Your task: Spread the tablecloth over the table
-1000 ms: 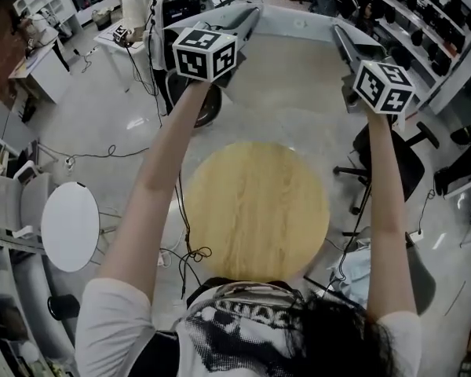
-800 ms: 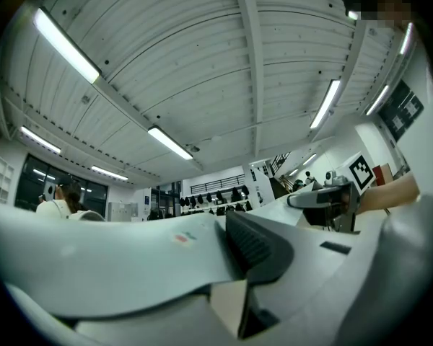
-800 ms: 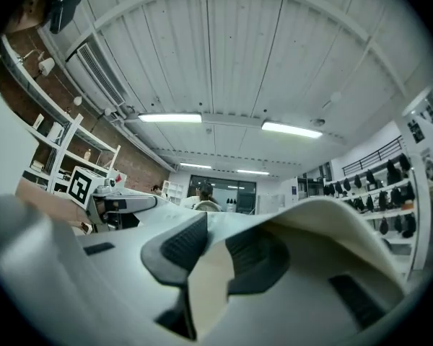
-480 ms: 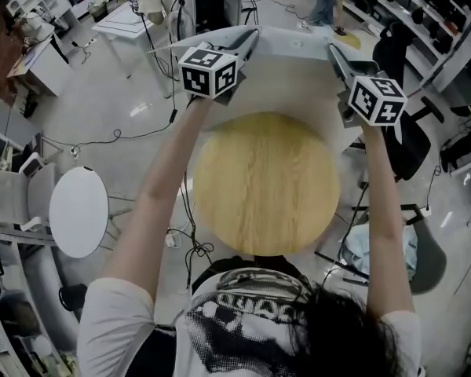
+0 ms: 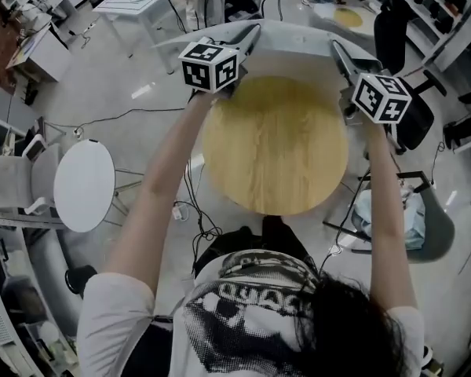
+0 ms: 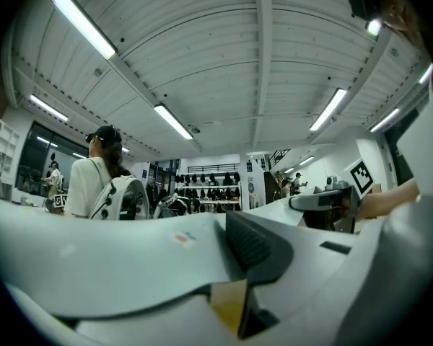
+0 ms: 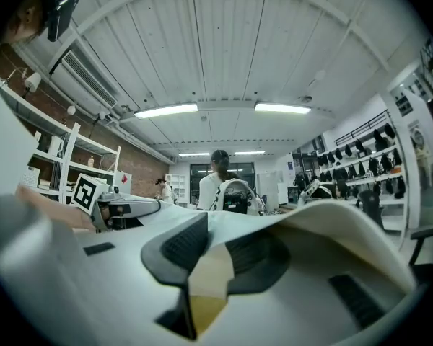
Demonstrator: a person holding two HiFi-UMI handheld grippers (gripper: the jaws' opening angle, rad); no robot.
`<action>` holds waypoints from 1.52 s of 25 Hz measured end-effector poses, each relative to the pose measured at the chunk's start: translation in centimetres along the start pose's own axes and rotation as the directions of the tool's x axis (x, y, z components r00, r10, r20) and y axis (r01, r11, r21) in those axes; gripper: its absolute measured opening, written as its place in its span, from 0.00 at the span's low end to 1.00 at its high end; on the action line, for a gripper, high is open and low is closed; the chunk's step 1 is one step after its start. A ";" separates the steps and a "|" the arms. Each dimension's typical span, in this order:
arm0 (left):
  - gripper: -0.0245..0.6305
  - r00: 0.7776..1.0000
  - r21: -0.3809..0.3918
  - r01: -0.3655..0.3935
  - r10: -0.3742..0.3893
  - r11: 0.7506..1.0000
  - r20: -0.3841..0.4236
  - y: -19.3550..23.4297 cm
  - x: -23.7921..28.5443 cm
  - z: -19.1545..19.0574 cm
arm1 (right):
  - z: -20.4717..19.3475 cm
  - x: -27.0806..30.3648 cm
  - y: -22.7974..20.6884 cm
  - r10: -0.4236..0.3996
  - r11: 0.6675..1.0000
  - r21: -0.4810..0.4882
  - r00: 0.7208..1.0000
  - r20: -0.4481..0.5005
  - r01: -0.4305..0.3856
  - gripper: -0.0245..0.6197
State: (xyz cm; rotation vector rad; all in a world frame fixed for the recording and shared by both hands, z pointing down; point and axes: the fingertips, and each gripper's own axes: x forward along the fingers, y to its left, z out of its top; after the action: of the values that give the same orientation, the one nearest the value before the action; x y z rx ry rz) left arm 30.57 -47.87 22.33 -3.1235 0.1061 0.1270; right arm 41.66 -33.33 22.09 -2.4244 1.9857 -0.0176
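Wooden round table bare | pale tablecloth stretched in the air above its far edge | left gripper, right gripper each clamped on cloth edge | step: positioning; next likely lower, draw near | cloth's far part unseen

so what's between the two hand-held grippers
The white tablecloth stretches from left hand-held gripper to right hand-held gripper above the wooden table, seen in head view.

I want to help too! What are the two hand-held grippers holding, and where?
The tablecloth. The left hand-held gripper and the right hand-held gripper each pinch its edge, one at each side, over the far side of the table.
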 end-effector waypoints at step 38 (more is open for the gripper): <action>0.15 0.957 -0.521 -0.277 0.183 0.808 -0.224 -20.3 -22.2 -26.6 | -29.1 -22.7 10.5 0.305 0.767 0.638 0.915 -0.264 -0.072 0.09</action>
State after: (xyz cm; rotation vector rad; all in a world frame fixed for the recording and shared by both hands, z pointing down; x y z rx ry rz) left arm 11.98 -26.58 50.89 -3.6785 0.5531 -0.1267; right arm 26.51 -13.13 50.94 -1.8657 1.9113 -1.0093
